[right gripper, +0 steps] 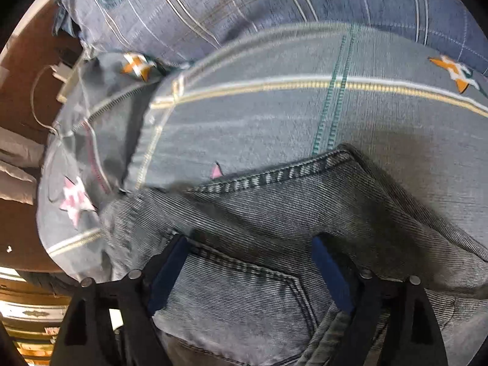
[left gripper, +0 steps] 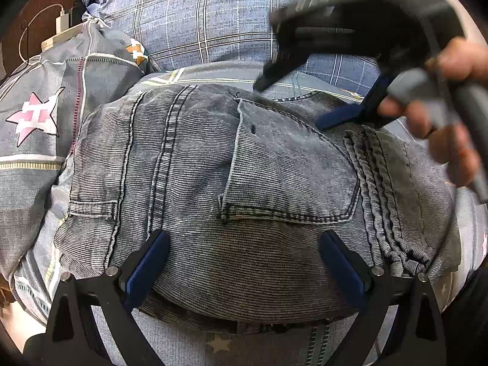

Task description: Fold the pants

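Folded jeans (left gripper: 244, 183) on star-print bedsheet (right gripper: 259, 116), plaid pillow (left gripper: 219, 24) behind.

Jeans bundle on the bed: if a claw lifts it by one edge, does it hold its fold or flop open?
The jeans are soft denim in several stacked layers, so they would likely sag and unfold. They are probably heavy for their size. On the cushy bedspread, a push would likely bunch them rather than slide them.

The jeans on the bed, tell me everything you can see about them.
The jeans are faded grey-blue denim, folded into a compact bundle, back pocket up, dark stitched seams showing, layered edges stacked on one side. They lie on a star-print quilt. The left gripper hangs open over their near edge; the right gripper is open over the pocket.
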A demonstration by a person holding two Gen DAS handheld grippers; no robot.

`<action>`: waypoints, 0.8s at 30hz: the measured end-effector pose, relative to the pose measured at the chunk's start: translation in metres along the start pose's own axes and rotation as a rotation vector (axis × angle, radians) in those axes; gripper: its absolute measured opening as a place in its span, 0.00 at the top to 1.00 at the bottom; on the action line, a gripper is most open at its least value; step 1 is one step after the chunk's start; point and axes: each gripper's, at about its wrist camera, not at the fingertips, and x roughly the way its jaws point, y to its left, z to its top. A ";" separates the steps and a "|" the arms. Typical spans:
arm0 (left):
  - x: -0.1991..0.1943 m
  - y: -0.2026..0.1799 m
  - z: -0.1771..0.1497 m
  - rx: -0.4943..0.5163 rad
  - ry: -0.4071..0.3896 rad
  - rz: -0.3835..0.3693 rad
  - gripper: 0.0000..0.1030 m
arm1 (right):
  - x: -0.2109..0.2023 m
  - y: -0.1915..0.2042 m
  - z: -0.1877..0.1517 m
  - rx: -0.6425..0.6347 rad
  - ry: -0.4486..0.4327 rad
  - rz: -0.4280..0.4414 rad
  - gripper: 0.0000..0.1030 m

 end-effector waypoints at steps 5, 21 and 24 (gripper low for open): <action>-0.001 -0.003 -0.002 -0.002 -0.003 0.006 0.04 | -0.042 0.006 -0.017 -0.053 -0.055 0.040 0.16; -0.044 0.013 -0.008 -0.075 -0.050 0.039 0.04 | -0.046 -0.012 -0.068 0.009 -0.042 0.171 0.16; -0.062 0.042 -0.013 -0.214 -0.065 -0.014 0.04 | -0.039 -0.008 -0.075 -0.009 -0.040 0.161 0.16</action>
